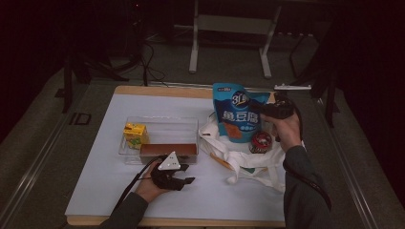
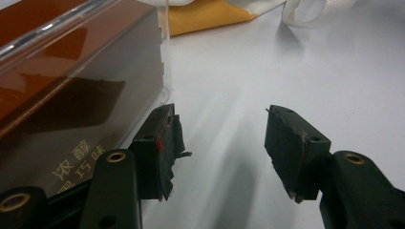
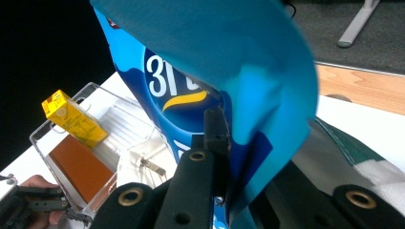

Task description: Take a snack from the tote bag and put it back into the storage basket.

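the right gripper (image 1: 267,110) is up near the far right part of the surface (image 1: 95,191), and its fingers (image 3: 216,128) pinch the side edge of a big blue bag (image 1: 237,112). the bag stands upright, lifted a little over a white cloth bag (image 1: 253,164) that lies crumpled on the right side of the surface. in the right gripper view the blue bag (image 3: 215,52) bends over the fingers, and one finger presses flat on its shiny side. a small round red tin (image 1: 261,141) sits on the cloth bag, just beside the bottom of the blue bag. the left gripper (image 1: 184,174) rests low near the front edge of the surface, held by a hand (image 1: 150,187). its fingers (image 2: 160,143) are spread apart with nothing between them, only bare white surface (image 2: 286,62). one finger is right next to the corner of a clear box (image 1: 162,126) in the middle of the surface. inside the clear box a long brown box (image 1: 168,150) lies along the near wall, and a yellow carton (image 1: 135,134) stands at the left end.
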Motion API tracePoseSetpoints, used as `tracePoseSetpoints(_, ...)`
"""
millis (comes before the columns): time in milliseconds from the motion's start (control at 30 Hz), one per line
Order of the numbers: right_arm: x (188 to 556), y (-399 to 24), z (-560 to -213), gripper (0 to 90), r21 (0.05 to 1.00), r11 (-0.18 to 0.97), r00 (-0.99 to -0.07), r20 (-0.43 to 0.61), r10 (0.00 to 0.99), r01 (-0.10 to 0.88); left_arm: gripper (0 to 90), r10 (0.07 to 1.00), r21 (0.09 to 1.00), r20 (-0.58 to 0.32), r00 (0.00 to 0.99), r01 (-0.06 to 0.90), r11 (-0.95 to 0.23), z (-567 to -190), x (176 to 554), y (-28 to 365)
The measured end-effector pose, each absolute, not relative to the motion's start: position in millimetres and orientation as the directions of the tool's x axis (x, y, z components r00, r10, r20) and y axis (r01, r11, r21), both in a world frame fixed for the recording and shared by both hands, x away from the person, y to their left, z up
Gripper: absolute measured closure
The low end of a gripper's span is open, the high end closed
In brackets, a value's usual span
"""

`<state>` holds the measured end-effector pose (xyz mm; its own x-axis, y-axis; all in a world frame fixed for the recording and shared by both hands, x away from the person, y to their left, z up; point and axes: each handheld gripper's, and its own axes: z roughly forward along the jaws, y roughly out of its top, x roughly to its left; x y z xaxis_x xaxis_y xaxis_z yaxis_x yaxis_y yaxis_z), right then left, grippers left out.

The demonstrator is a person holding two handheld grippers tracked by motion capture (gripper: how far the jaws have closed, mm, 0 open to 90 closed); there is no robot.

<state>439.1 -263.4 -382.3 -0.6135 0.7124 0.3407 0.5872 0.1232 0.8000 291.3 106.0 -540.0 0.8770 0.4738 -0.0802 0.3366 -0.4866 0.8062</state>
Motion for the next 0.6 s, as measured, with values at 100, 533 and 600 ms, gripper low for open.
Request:
tracePoseSetpoints(100,438.5,-262.1,-377.5,89.9,0.804,0.111,-0.613,0.348,0.709,0.584,44.6,0.474,0.806,-0.079,0.877,0.336,-0.487,-539.9,291.5,106.1)
tracePoseSetpoints(533,432.4,-259.4,-356.9,89.9,0.816,0.095,-0.623,0.355,0.697,0.570,44.4,0.473,0.806,-0.081,0.877,0.337,-0.487,-540.0,291.3,105.9)
tracePoseSetpoints(600,430.4,-258.2,-352.6,90.0,0.818,0.100,-0.629,0.351,0.694,0.566,44.1,0.475,0.806,-0.084,0.876,0.340,-0.485,-540.1,291.3,105.9)
